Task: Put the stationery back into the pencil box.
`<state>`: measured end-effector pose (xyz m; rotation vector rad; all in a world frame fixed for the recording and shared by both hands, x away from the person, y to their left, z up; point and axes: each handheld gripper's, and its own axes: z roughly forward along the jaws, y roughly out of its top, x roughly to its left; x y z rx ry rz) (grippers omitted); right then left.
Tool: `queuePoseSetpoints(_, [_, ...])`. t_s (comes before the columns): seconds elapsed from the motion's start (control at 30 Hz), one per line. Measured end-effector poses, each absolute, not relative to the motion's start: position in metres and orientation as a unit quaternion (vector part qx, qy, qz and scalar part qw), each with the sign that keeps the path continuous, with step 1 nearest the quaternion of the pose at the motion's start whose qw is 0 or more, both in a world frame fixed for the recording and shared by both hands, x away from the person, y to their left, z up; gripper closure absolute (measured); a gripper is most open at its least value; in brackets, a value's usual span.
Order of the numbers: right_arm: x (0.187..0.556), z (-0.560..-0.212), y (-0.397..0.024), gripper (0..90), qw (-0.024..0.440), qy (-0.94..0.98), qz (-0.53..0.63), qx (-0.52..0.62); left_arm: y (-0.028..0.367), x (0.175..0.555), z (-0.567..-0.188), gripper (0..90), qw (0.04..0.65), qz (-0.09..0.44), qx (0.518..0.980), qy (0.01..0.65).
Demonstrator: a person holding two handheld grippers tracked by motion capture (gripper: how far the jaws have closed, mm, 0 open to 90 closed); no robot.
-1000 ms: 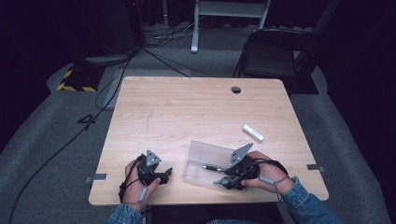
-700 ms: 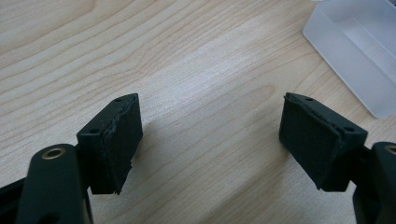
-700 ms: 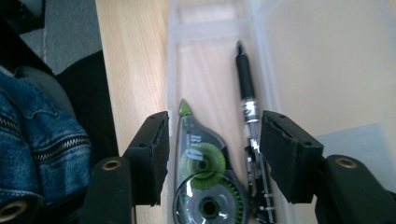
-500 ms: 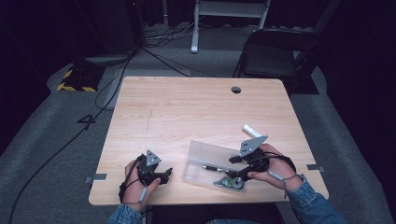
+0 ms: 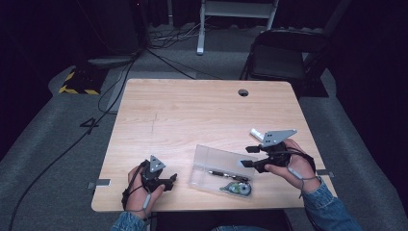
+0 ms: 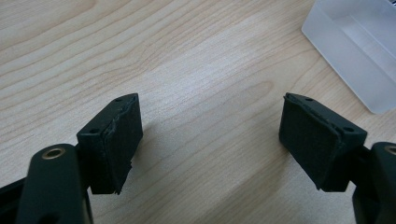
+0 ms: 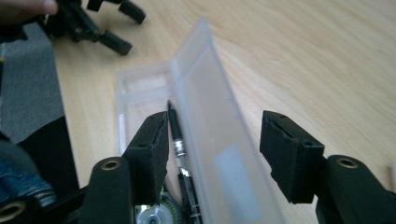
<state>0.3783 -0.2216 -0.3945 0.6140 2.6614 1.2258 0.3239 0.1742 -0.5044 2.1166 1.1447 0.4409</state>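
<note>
On the wooden table [image 5: 202, 115], 2 grippers, left [image 5: 166, 181] and right [image 5: 246, 156], jaws wide apart, empty, flanking a clear case [image 5: 216, 163]

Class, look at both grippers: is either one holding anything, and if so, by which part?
Nothing is held. The left gripper and right gripper both have open jaws with nothing between them.

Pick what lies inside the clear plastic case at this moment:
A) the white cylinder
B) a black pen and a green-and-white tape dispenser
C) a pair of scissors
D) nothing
B: the high view shows a black pen and a green-and-white tape dispenser inside the open clear plastic case, while the white cylinder lies outside it on the wooden table.
</note>
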Motion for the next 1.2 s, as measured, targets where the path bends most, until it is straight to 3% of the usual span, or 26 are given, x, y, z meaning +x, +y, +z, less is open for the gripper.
queuePoseSetpoints(0.67, [0.409,-0.405,-0.262,41.9,0.141,0.843,0.411,0.318,0.175,0.325,-0.504,21.4,0.339,0.171,0.812,0.444])
queuePoseSetpoints(1.2, [0.434,-0.439,-0.281,39.0,0.15,0.837,0.373,0.371,0.175,0.325,-0.504,21.4,0.338,0.171,0.813,0.443])
